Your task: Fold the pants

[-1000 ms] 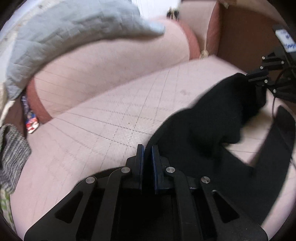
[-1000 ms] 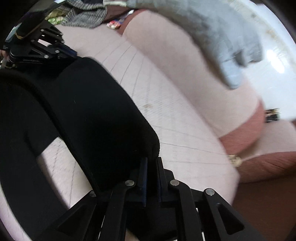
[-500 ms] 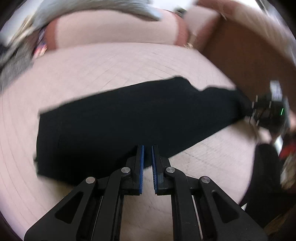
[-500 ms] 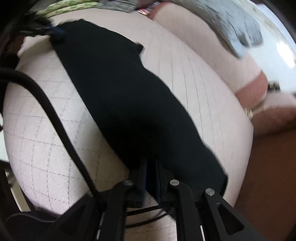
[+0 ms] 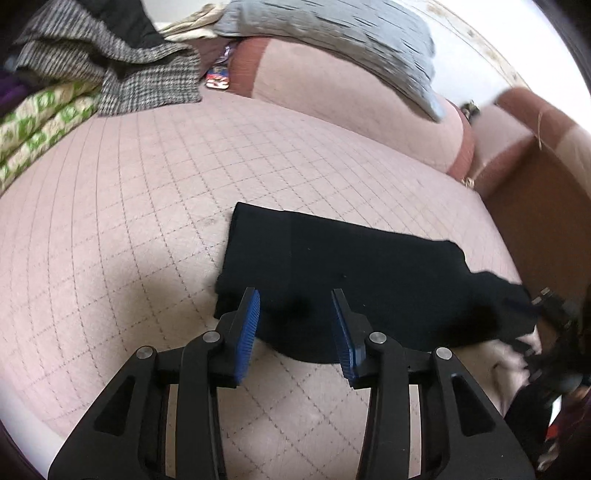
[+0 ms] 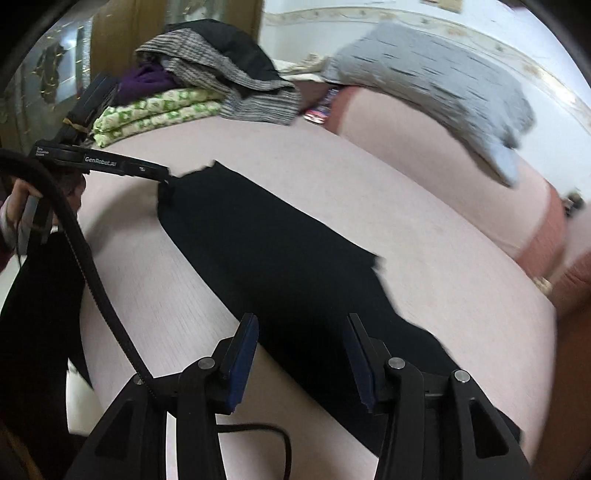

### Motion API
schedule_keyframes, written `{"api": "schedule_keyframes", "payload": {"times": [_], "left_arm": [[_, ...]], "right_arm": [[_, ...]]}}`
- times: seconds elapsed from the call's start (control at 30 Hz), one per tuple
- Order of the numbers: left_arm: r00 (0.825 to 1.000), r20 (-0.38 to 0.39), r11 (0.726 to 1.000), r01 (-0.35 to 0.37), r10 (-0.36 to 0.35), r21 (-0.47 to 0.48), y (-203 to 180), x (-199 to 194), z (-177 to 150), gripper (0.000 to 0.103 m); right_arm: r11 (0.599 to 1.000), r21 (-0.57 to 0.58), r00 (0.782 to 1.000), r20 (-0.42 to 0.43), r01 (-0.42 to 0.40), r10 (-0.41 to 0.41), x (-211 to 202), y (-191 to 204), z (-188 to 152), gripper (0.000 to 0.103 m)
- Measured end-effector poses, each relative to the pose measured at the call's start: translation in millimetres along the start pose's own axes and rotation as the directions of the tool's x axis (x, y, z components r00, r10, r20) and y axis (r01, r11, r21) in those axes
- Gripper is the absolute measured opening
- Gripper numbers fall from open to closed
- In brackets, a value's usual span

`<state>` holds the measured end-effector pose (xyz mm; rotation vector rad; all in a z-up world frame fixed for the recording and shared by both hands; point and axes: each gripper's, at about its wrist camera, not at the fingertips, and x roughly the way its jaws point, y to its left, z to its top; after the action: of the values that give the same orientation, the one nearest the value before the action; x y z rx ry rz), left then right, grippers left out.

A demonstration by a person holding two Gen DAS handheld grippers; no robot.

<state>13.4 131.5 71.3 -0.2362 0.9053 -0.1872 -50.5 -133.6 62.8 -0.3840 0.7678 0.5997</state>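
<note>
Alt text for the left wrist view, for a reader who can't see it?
Black pants lie folded flat on a pink quilted sofa seat, with the left claw over their near edge, its jaws opening and pressing nothing. Folded clothes sit stacked at the far left, and a grey cloth drapes the backrest.

- Pink quilted cover [image 5: 147, 206], diamond stitch, spans whole surface.
- Far left: checked grey-black cloth [image 5: 147, 74] heaped on folded green-white patterned blanket [image 5: 40, 122].
- Purple cloth [image 6: 147, 79] in same heap, partly hidden.
- Far centre: grey quilted cloth [image 5: 343, 40] draped over pink bolster w/ reddish end [image 5: 369, 107].
- Small colourful item [image 5: 218, 75] beside bolster; blurred, can't ID.
- Far right: brown panel [image 5: 546, 206].
</note>
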Motion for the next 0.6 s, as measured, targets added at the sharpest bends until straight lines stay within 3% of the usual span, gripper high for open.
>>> {"api": "schedule_keyframes", "payload": {"times": [0.17, 0.3, 0.33, 0.37, 0.47, 0.57, 0.6], "left_arm": [[0.999, -0.026, 0.999, -0.032, 0.031, -0.039, 9.1, 13.2, 4.5, 0.038], [1.000, -0.017, 0.997, 0.003, -0.005, -0.082, 14.5, 23.3, 16.3, 0.038], [0.999, -0.032, 0.997, 0.016, -0.018, -0.073, 12.6, 29.2, 17.7, 0.038], [0.998, -0.052, 0.998, 0.021, -0.024, -0.062, 9.8, 35.0, 18.3, 0.038], [0.997, -0.061, 0.999, 0.041, -0.042, -0.027, 0.6, 46.8, 19.2, 0.038], [0.996, -0.050, 0.997, 0.075, -0.077, -0.027, -2.6, 42.1, 21.7, 0.009], [0.996, -0.035, 0.996, 0.086, -0.087, -0.029, -2.5, 35.7, 23.2, 0.009]], "right_arm": [[0.999, -0.049, 1.000, -0.009, -0.003, 0.003, 48.8, 28.1, 19.3, 0.046], [1.000, -0.031, 1.000, 0.005, -0.001, 0.001, 67.2, 30.5, 26.5, 0.046], [0.999, -0.033, 1.000, -0.003, 0.000, -0.001, 71.8, 29.8, 26.9, 0.038], [0.999, -0.032, 1.000, -0.015, 0.000, -0.001, 77.2, 29.9, 27.3, 0.021], [1.000, 0.013, 1.000, -0.004, -0.013, 0.013, 77.9, 20.8, 30.3, 0.006], [0.993, 0.090, 0.997, 0.014, -0.078, 0.077, 63.1, 11.0, 34.7, 0.004], [0.990, 0.102, 0.995, 0.027, -0.095, 0.093, 54.7, 10.4, 36.5, 0.004]]}}
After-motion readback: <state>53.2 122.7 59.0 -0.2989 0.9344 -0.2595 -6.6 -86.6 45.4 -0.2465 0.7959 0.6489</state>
